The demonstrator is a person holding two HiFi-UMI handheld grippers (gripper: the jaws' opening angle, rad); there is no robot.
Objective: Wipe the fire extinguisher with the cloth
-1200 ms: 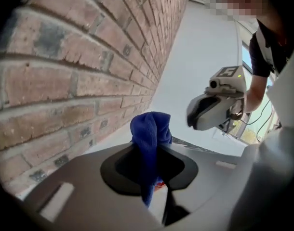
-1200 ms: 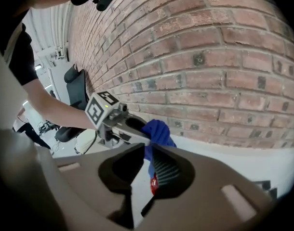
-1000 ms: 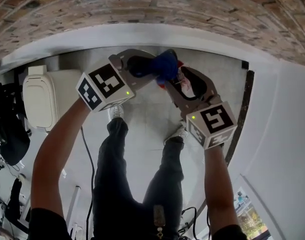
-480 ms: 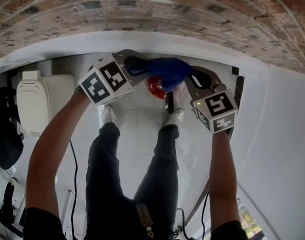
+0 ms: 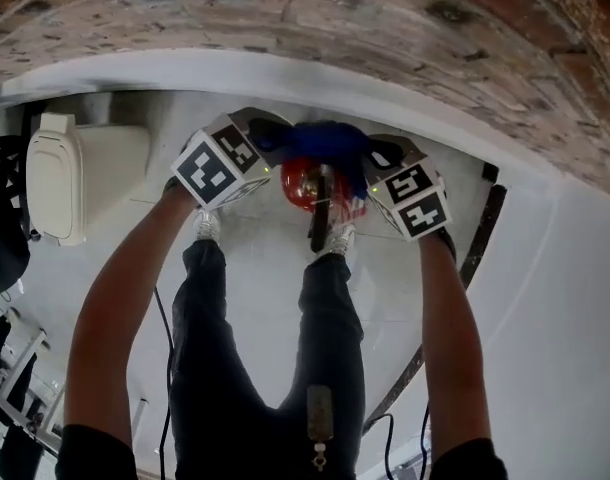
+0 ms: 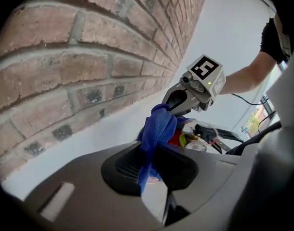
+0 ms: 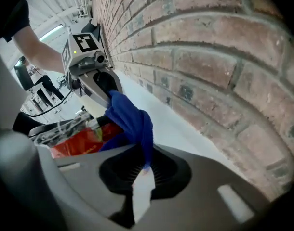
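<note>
Grippers both angle down toward the foot of the brick wall [image 5: 285, 18]. Well off to the left of my left jaws, a white lidded box [image 5: 60, 178] sits on the pale floor.

My left gripper [image 6: 147, 163] has just been closing. Its jaws now pinch one end of the blue cloth [image 5: 325, 140], and the fabric bunches up out of the narrow gap between the pads.

From those jaws the cloth runs straight across to the other pair, hanging between the two grippers. Just below both sets of jaws stands the red fire extinguisher [image 5: 300, 183], upright on the floor close to the wall. Its black hose [image 5: 319, 218] runs down the near side. From the head view the cloth lies over the top of it, but I cannot tell whether it presses on the metal or only hangs above it.

My right gripper [image 7: 143, 170] has also just been closing. Its jaws are nipped onto the cloth's other end, with a thin tail of blue caught between the pads and the rest rising beyond the tips.
</note>
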